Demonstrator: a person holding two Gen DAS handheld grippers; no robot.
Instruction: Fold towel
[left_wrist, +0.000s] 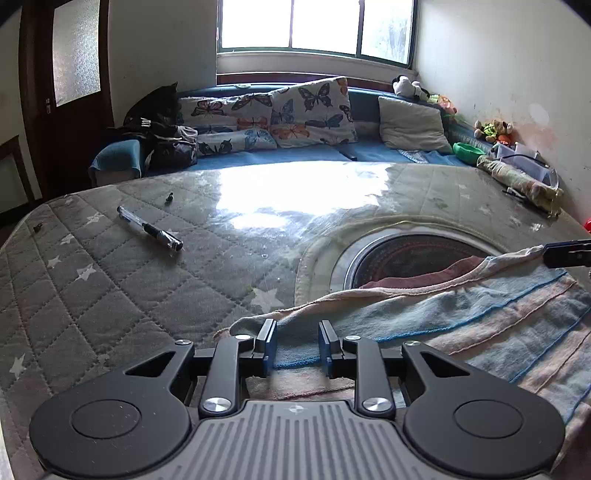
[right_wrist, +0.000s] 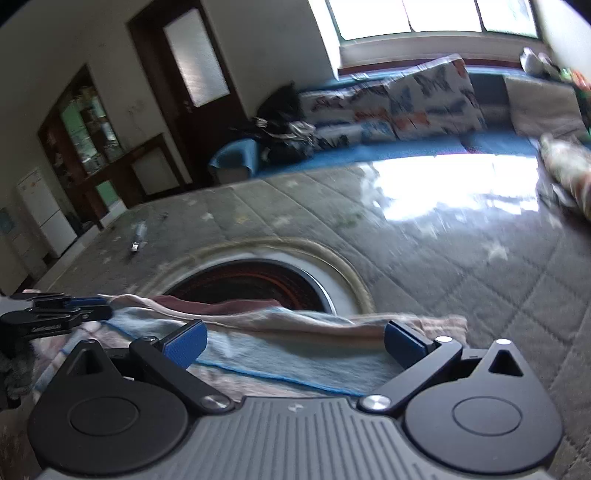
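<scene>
A striped towel (left_wrist: 461, 317) in pale blue, pink and cream lies folded on the quilted grey table cover (left_wrist: 110, 277), near the front edge. My left gripper (left_wrist: 297, 339) sits at the towel's far left corner. Its blue pads stand a narrow gap apart with a fold of the towel pinched between them. In the right wrist view the same gripper (right_wrist: 99, 306) shows at the left, its tip at the towel's corner. My right gripper (right_wrist: 295, 332) stands wide open over the towel (right_wrist: 295, 354), straddling its raised far edge near the right corner. One of its fingers (left_wrist: 565, 254) shows at the right edge.
A pen (left_wrist: 151, 229) lies on the cover to the left. A round dark opening (left_wrist: 406, 258) with a pale rim sits just beyond the towel. A rolled cloth (left_wrist: 524, 184) lies at the far right. A blue sofa with butterfly cushions (left_wrist: 310, 110) stands behind the table.
</scene>
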